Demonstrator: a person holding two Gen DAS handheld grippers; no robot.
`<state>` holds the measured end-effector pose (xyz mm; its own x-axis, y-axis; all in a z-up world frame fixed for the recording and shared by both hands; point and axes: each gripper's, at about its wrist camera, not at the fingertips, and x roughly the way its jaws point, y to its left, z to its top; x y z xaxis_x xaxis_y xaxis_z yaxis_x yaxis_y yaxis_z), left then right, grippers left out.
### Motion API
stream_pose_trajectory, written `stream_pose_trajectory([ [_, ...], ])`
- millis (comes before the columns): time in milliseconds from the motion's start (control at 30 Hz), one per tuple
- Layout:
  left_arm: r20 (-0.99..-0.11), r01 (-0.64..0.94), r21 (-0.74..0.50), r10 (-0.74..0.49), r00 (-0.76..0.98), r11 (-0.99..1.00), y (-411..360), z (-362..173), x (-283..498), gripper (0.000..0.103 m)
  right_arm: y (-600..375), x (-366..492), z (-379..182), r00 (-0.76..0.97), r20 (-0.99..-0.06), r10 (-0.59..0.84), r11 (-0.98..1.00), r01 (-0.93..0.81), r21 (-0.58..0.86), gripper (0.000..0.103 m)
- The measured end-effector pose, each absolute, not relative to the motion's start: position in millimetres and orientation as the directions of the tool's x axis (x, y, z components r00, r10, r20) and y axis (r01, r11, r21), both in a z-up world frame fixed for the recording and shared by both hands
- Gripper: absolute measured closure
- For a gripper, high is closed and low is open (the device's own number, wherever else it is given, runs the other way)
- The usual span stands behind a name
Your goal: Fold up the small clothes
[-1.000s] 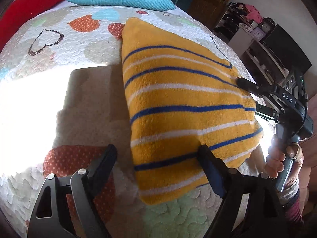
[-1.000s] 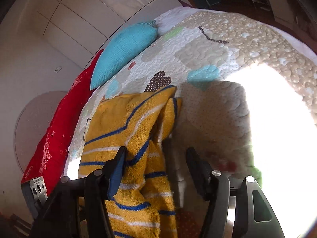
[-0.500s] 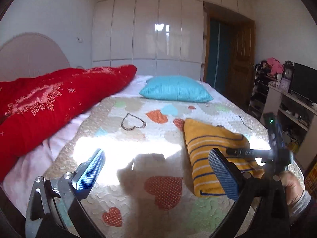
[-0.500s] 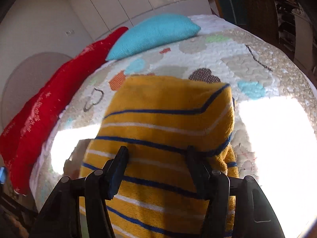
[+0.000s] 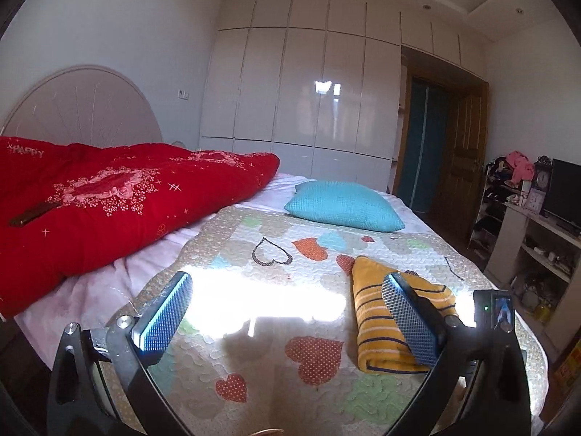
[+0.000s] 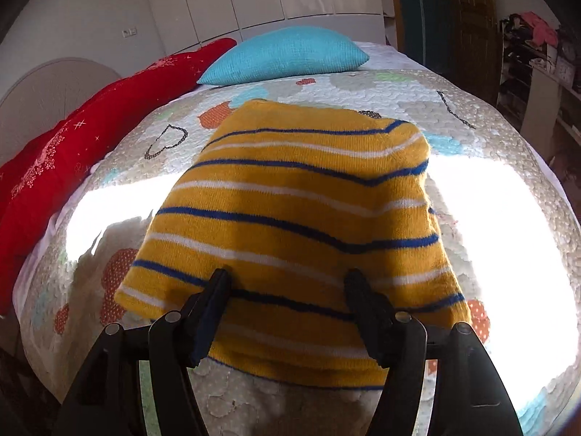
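Note:
A yellow knitted sweater (image 6: 297,210) with blue and white stripes lies folded into a flat rectangle on the quilt (image 6: 363,91). In the left wrist view the sweater (image 5: 374,323) lies right of centre, partly behind my right finger. My left gripper (image 5: 287,316) is open and empty, raised above the bed and well back from the sweater. My right gripper (image 6: 287,290) is open, its fingertips resting at the sweater's near edge, holding nothing. The back of the right gripper (image 5: 494,312) shows at the right in the left wrist view.
A patchwork heart quilt (image 5: 276,250) covers the bed. A red duvet (image 5: 109,203) lies along the left side and a turquoise pillow (image 5: 345,207) at the far end. Shelves with clutter and a TV (image 5: 537,218) stand to the right. White wardrobes (image 5: 301,91) fill the far wall.
My left gripper has lifted up and back from the sweater, now looking across the room. My right gripper has swung round to face the folded sweater from its near edge.

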<state>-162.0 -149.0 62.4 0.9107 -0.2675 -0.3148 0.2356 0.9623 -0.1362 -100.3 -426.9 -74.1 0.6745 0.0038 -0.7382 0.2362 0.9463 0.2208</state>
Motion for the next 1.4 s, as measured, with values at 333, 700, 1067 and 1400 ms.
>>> stream_pose_trajectory([
  [333,-0.533,0.263,-0.090,-0.269,0.802,0.961,-173.9,27.3,-163.6,0.000,-431.5,-210.8,-82.4,0.632,-0.775,-0.013,0.909,0.331,0.255,0.030],
  [700,-0.688,0.270,-0.051,-0.230,0.689,0.962,-204.9,-18.3,-160.3,0.000,-444.5,-239.5,-75.8,0.649,-0.756,-0.085,0.883,0.400,0.244,0.027],
  [1067,-0.746,0.284,-0.054,-0.228,0.625,0.957,-211.9,-35.7,-159.5,0.000,-434.8,-232.6,-76.3,0.645,-0.760,-0.082,0.896,0.382,0.227,0.025],
  [1400,-0.781,0.309,-0.072,-0.247,0.574,0.948,-217.5,-46.6,-157.2,0.000,-428.6,-228.2,-83.7,0.631,-0.772,-0.072,0.895,0.383,0.230,0.025],
])
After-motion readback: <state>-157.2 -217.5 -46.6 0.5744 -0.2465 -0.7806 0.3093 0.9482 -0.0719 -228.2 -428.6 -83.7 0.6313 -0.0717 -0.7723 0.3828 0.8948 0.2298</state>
